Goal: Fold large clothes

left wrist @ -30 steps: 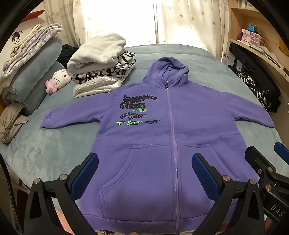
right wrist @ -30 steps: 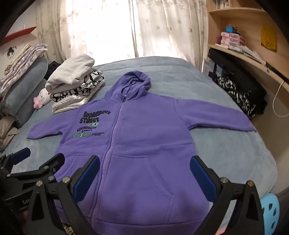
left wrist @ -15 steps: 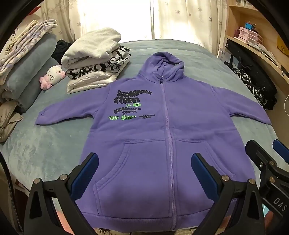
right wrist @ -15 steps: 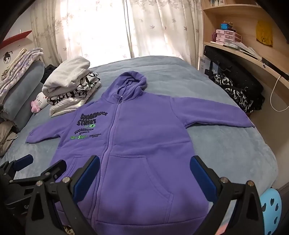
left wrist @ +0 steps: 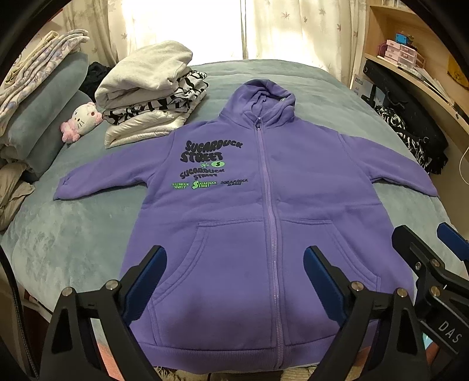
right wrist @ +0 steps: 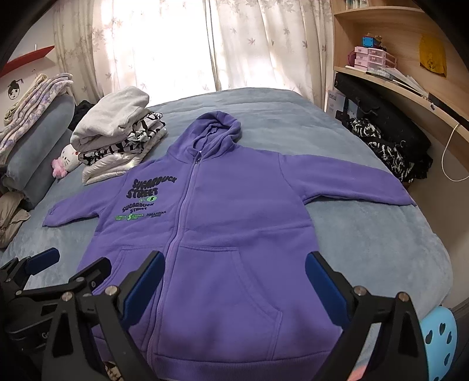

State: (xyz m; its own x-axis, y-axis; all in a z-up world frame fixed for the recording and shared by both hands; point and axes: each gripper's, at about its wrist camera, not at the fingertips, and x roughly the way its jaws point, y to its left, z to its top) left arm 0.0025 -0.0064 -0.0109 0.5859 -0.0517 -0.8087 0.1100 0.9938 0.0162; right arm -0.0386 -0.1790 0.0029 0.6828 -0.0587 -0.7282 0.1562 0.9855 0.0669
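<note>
Purple zip hoodie [left wrist: 263, 234] spread face up on the grey-blue bed [left wrist: 73, 243], zipped shut, hood toward the window curtains [left wrist: 293, 26], ribbed hem toward the near bed edge. Sleeves out to either side of the hoodie's body, angled slightly toward the hem; laid flat this way, presumably, so each half can be folded over the zip line. No fold made yet, judging from the full spread.

Left gripper [left wrist: 234, 278] poised above the hoodie's hem end, over the pocket left of the zip. Blue pads wide apart with nothing between them but air, jaws having just eased inward a little. No fabric pinched. Right gripper [right wrist: 234, 281] likewise above the hem end, over the pocket on the other side of the zip, pads spread wide and empty. Both tilted down at the hoodie, side by side, likely a pause before reaching for a sleeve or a hem corner.

Beyond the hoodie's left shoulder, just beside it, a stack of folded clothes [left wrist: 149, 96]: grey on top, black-and-white print beneath, pale padded piece at the bottom; probably finished pieces, kept off the working area. Left of that stack, a white cat plush [left wrist: 82, 118] against rolled grey bedding [left wrist: 41, 117]. Past the hoodie's right sleeve, off the bed edge, dark garments [right wrist: 390, 146] heaped under a wooden shelf [right wrist: 395, 85].
</note>
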